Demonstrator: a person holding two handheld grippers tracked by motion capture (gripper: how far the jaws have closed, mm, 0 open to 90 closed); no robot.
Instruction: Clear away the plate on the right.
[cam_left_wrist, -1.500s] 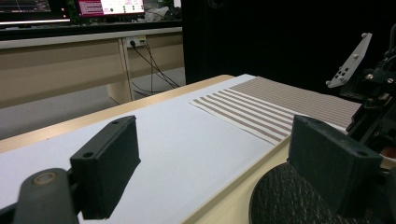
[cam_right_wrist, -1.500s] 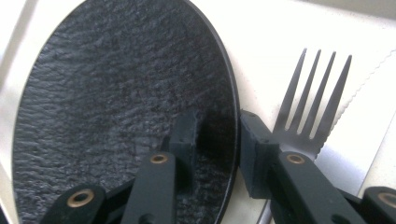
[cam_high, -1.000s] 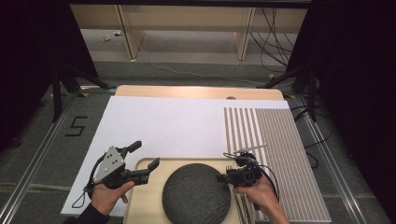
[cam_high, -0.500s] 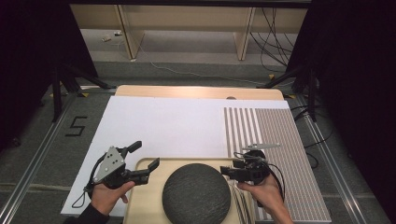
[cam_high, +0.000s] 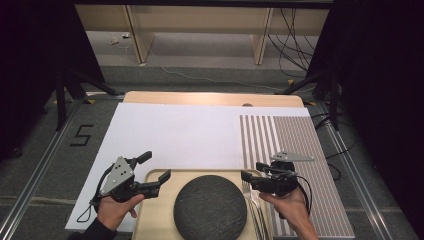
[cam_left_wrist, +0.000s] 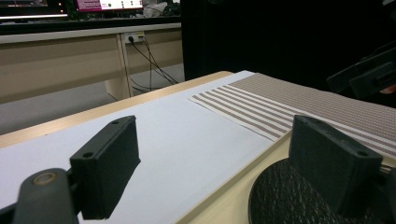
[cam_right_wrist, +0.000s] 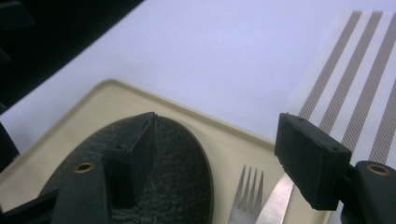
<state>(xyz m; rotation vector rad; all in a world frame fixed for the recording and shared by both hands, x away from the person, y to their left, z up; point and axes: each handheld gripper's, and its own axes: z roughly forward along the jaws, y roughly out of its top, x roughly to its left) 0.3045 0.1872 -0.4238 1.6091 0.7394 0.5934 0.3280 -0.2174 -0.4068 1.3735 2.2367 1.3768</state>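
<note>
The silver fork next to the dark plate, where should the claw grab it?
Probably the silver metal fork is best pinched across its thin handle from above, behind the tines. It lies flat in the beige tray, squeezed between the dark round stone-like plate and the silver knife, so a sideways approach looks blocked.

Lab-like recording bay, black curtains (cam_high: 30, 75) on both sides, floor rails (cam_high: 30, 185), loose cables (cam_high: 295, 35), plain wooden benches (cam_high: 200, 20) behind the table (cam_high: 210, 98)

Your plate (cam_high: 210, 207) sits in the tray (cam_high: 155, 220) at the counter's (cam_high: 210, 98) near edge, fork (cam_high: 254, 200) and knife (cam_right_wrist: 275, 200) just right of it, placemat (cam_high: 295, 150) further right.
</note>
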